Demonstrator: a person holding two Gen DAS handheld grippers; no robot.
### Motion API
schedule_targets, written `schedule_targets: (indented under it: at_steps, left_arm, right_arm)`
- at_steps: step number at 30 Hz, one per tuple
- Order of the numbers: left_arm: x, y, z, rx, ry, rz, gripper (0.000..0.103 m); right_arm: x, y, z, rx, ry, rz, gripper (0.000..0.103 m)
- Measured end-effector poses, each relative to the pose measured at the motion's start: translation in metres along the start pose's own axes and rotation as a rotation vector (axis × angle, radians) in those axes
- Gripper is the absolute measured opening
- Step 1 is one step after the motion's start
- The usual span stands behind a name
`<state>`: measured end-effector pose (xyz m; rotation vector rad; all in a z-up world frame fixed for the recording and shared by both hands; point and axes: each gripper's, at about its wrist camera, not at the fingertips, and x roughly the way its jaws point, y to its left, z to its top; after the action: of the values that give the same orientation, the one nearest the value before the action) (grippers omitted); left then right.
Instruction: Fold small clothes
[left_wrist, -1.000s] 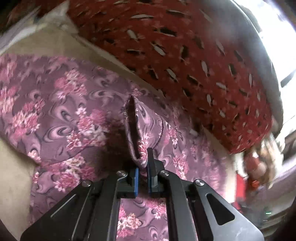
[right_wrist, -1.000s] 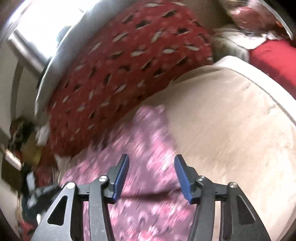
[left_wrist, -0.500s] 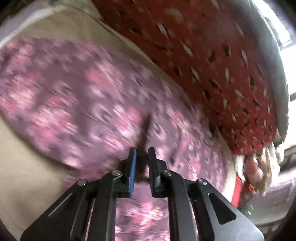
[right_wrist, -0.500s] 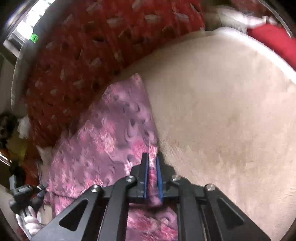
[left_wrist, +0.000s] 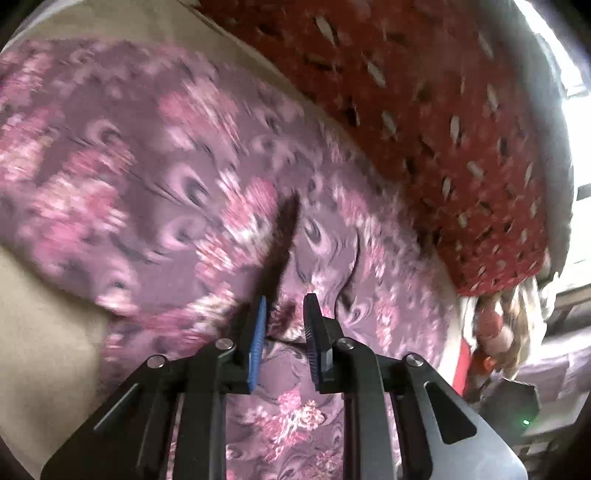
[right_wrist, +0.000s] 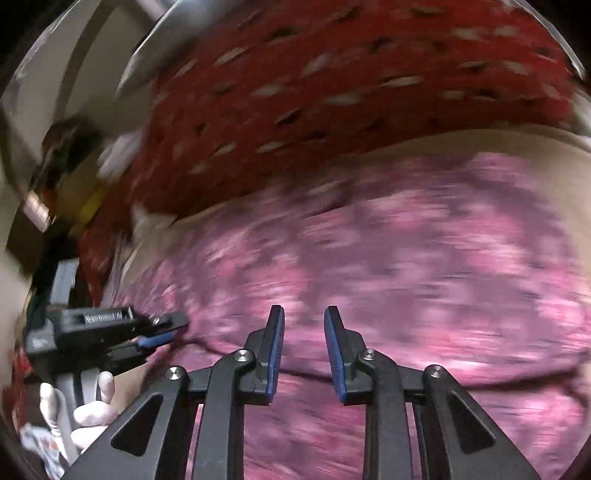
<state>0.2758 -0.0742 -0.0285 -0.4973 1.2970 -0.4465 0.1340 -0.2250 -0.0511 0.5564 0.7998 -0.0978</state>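
My right gripper has swung across the floral cloth, jaws opening, empty. My left gripper at lower centre is parting narrowly off the cloth's ridge.

Garment: thin woven cloth, matt, purple with pink floral print, soft, with a raised crease at the left tool.

Surface under it: beige fabric, matt, short plush nap.

Cushion behind: red cloth, matt, coarse look, with pale and dark leaf-shaped marks; whether woven in or printed can't be told.

Left tool and right tool: black plastic links, matt to low sheen, smooth. Pivot screws bright metal, glossy. Pads blue, finely ribbed, rubbery look. Both sets of jaws are opening; the crease lies between the left ones, nothing between the right.

Glove on the person's hand: white, smooth, slight sheen.
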Motion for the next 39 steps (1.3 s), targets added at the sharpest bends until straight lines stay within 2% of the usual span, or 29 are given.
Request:
schedule_targets:
  at_steps: [1, 3, 4, 5, 6, 7, 8, 9, 12, 14, 15, 17, 21, 24, 25, 26, 27, 28, 30, 34, 36, 39]
  left_arm:
    - [-0.009, 0.003, 0.002, -0.004, -0.024, 0.009, 0.018]
    - [-0.031, 0.014, 0.007, -0.013, -0.064, 0.029, 0.029]
    - [-0.039, 0.021, 0.010, -0.014, -0.078, 0.035, 0.042]
    - [-0.051, 0.031, 0.014, -0.014, -0.102, 0.051, 0.048]
    - [-0.059, 0.041, 0.019, -0.018, -0.123, 0.079, 0.048]
    - [-0.068, 0.052, 0.022, -0.018, -0.137, 0.102, 0.048]
    - [-0.076, 0.061, 0.026, -0.018, -0.149, 0.126, 0.048]
    - [-0.087, 0.077, 0.032, -0.022, -0.162, 0.168, 0.048]
    - [-0.115, 0.113, 0.050, -0.049, -0.192, 0.280, 0.048]
    - [-0.134, 0.135, 0.059, -0.072, -0.214, 0.336, 0.048]
    - [-0.145, 0.149, 0.060, -0.087, -0.219, 0.341, 0.049]
    - [-0.157, 0.178, 0.065, -0.155, -0.219, 0.317, 0.057]
    - [-0.153, 0.217, 0.073, -0.284, -0.196, 0.233, 0.057]
    - [-0.137, 0.226, 0.082, -0.345, -0.156, 0.170, 0.057]
    - [-0.133, 0.226, 0.084, -0.362, -0.151, 0.152, 0.053]
    - [-0.129, 0.227, 0.085, -0.389, -0.147, 0.127, 0.030]
    - [-0.126, 0.227, 0.087, -0.411, -0.134, 0.095, 0.015]
    - [-0.124, 0.227, 0.088, -0.428, -0.121, 0.064, 0.008]
    - [-0.126, 0.225, 0.086, -0.468, -0.125, 0.008, 0.007]
    - [-0.132, 0.207, 0.080, -0.472, -0.135, -0.103, 0.006]
    - [-0.132, 0.187, 0.076, -0.449, -0.130, -0.146, 0.006]
    - [-0.125, 0.151, 0.073, -0.392, -0.115, -0.165, 0.006]
  right_arm:
    - [0.010, 0.012, -0.001, -0.009, 0.006, 0.016, 0.025]
    - [0.031, 0.034, 0.001, -0.043, 0.017, 0.045, 0.025]
    - [0.040, 0.044, 0.001, -0.071, 0.020, 0.034, 0.025]
    - [0.056, 0.053, -0.002, -0.085, 0.043, 0.023, 0.025]
    - [0.070, 0.056, -0.006, -0.089, 0.083, 0.016, 0.026]
    - [0.076, 0.057, -0.010, -0.102, 0.077, 0.005, 0.028]
    - [0.074, 0.061, -0.017, -0.150, 0.004, 0.003, 0.028]
    - [0.071, 0.060, -0.022, -0.161, -0.011, 0.005, 0.030]
    - [0.067, 0.059, -0.023, -0.151, -0.023, 0.018, 0.031]
    - [0.066, 0.055, -0.023, -0.139, -0.026, 0.034, 0.031]
    - [0.065, 0.053, -0.025, -0.139, -0.029, 0.036, 0.031]
    - [0.064, 0.053, -0.026, -0.142, -0.035, 0.034, 0.031]
    - [0.064, 0.050, -0.028, -0.136, -0.036, 0.042, 0.031]
    - [0.066, 0.050, -0.028, -0.131, -0.037, 0.049, 0.031]
    - [0.066, 0.050, -0.028, -0.129, -0.038, 0.051, 0.031]
    - [0.066, 0.050, -0.028, -0.128, -0.038, 0.052, 0.031]
    - [0.066, 0.049, -0.028, -0.128, -0.038, 0.053, 0.031]
    - [0.066, 0.049, -0.028, -0.126, -0.039, 0.055, 0.031]
    - [0.066, 0.049, -0.028, -0.124, -0.039, 0.058, 0.031]
    - [0.066, 0.046, -0.027, -0.112, -0.040, 0.075, 0.031]
    - [0.066, 0.045, -0.026, -0.106, -0.038, 0.082, 0.031]
    - [0.067, 0.045, -0.023, -0.096, -0.020, 0.083, 0.031]
